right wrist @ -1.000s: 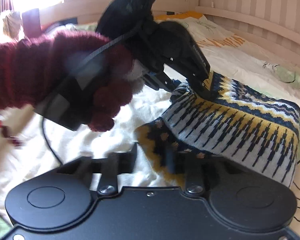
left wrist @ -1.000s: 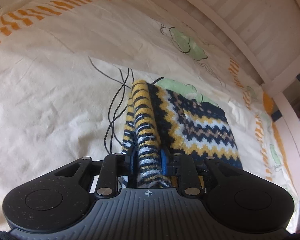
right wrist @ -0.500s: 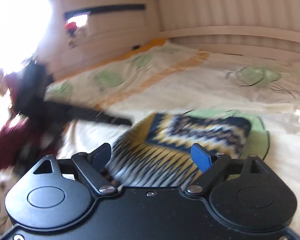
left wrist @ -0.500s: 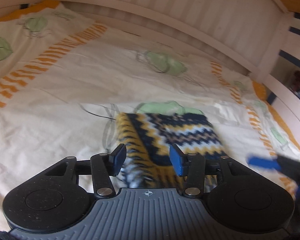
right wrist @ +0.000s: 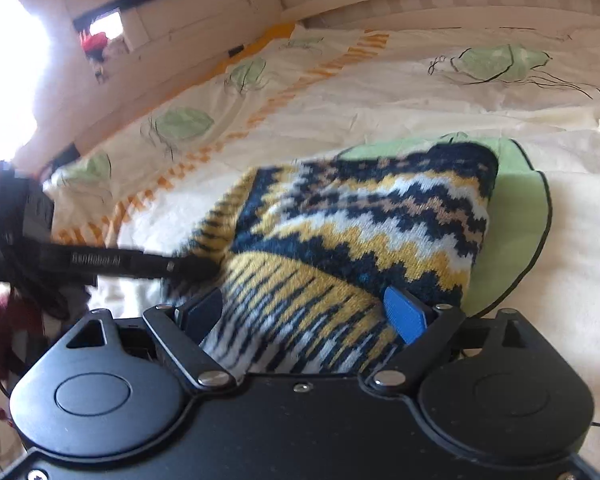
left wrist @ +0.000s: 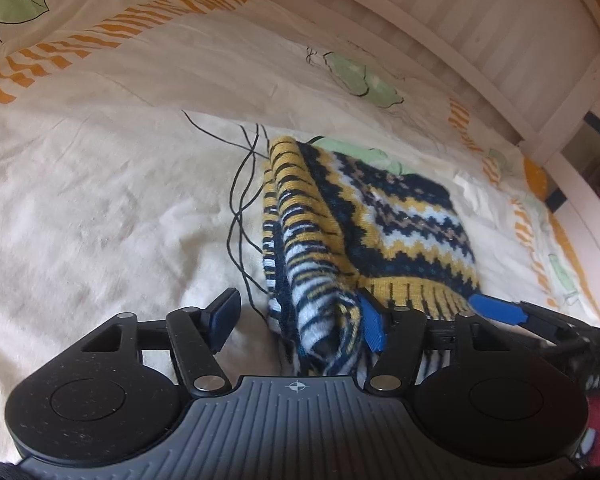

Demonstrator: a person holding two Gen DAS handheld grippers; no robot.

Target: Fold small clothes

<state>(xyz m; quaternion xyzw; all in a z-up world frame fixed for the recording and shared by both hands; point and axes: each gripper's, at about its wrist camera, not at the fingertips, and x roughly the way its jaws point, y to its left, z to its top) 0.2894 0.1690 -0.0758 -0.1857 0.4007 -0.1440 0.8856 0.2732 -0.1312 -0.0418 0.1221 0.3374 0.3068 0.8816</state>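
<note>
A folded knitted garment (left wrist: 364, 220), patterned in navy, yellow and white, is seen lying on the bedsheet (left wrist: 100, 200) at centre frame. The left gripper (left wrist: 298, 320) is opening, its jaws spread around a raised fold, only the right pad touching it. The right gripper (right wrist: 304, 312) is held wide apart, the garment's striped edge lying loosely between its fingers

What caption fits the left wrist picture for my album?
Left gripper opening over a folded knit on the bed sheet.
</note>
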